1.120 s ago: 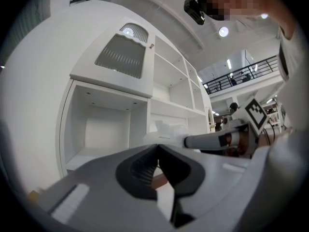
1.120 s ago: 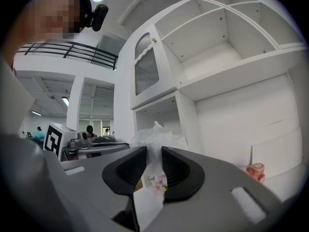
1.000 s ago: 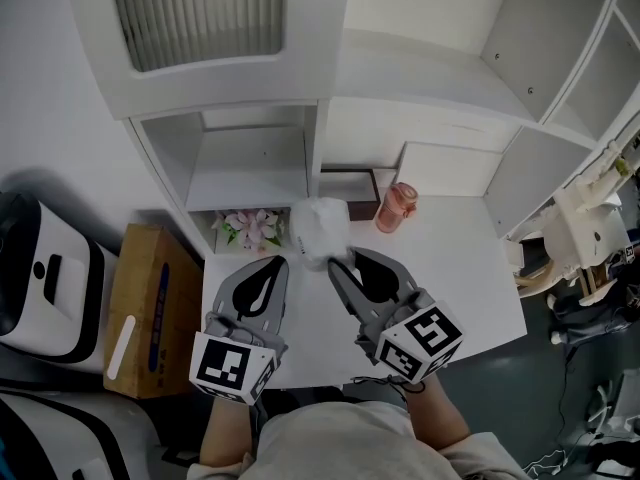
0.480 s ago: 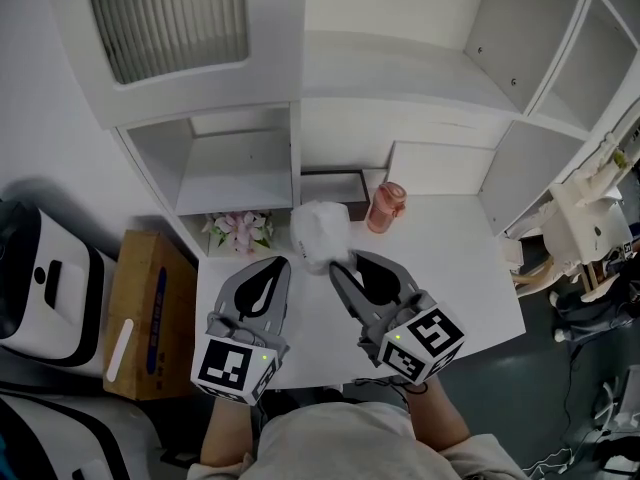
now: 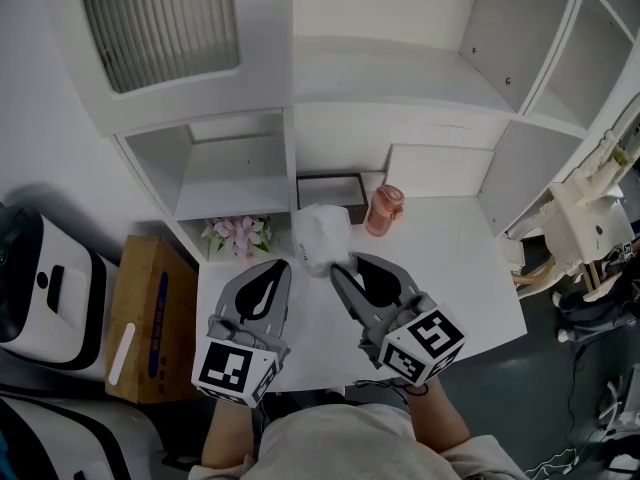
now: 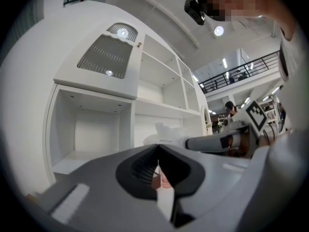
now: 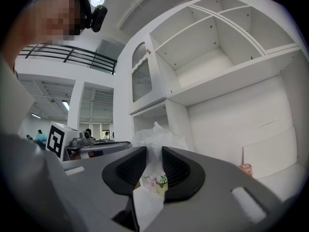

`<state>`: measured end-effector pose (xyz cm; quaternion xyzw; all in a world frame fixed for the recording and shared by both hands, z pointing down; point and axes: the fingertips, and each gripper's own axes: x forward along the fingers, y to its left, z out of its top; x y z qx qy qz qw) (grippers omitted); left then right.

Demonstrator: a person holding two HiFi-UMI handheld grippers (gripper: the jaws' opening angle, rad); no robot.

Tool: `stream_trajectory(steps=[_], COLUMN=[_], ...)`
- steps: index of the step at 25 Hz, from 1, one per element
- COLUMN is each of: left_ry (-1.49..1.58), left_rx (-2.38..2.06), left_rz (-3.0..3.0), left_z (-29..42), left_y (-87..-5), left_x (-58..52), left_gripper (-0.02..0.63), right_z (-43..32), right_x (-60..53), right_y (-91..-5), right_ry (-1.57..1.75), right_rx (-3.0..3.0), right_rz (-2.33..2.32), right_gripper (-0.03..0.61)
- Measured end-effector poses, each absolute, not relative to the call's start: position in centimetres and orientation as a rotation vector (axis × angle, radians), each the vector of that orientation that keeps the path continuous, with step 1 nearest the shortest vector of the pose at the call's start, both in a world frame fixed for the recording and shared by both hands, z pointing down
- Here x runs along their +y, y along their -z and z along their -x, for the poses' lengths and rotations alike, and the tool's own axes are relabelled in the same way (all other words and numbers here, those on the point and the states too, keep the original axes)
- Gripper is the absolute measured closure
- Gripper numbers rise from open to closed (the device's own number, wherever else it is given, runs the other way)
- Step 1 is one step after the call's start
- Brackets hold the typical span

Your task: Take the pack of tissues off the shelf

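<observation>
The pack of tissues (image 5: 322, 236) is a white crinkled plastic bundle held just above the white table (image 5: 450, 268), in front of the low shelf compartments. My right gripper (image 5: 338, 265) is shut on its near end; in the right gripper view the pack (image 7: 154, 138) is pinched between the dark pads of the right gripper (image 7: 153, 166). My left gripper (image 5: 278, 266) hangs beside it on the left, its jaws shut with nothing in them. In the left gripper view the left gripper (image 6: 158, 151) shows closed tips, with the pack (image 6: 166, 131) ahead to the right.
A pink bottle (image 5: 384, 209) and a dark box (image 5: 330, 190) stand at the back of the table. Pink flowers (image 5: 237, 235) lie at the back left. A cardboard box (image 5: 150, 318) and a white appliance (image 5: 40, 278) sit left of the table. White shelves (image 5: 240, 173) rise behind.
The head view has shifted a little, so the shelf sits further left in the picture. Both grippers and the held pack stay where they were.
</observation>
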<state>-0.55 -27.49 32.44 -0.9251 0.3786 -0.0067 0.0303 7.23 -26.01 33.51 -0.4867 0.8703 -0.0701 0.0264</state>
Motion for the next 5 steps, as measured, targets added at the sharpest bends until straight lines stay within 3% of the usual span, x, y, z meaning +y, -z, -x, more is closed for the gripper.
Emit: stream_trajectory(steps=[5], left_ry=[0.019], left_rx=[1.167], left_rz=[2.851], left_z=[0.51], left_y=[-32.18], left_x=[-27.43], left_gripper=[0.614], right_z=[-7.29], right_x=[-25.92], right_y=[-33.37], right_ry=[0.217], right_rx=[2.691], right_rz=[1.503], right_gripper=[0.472])
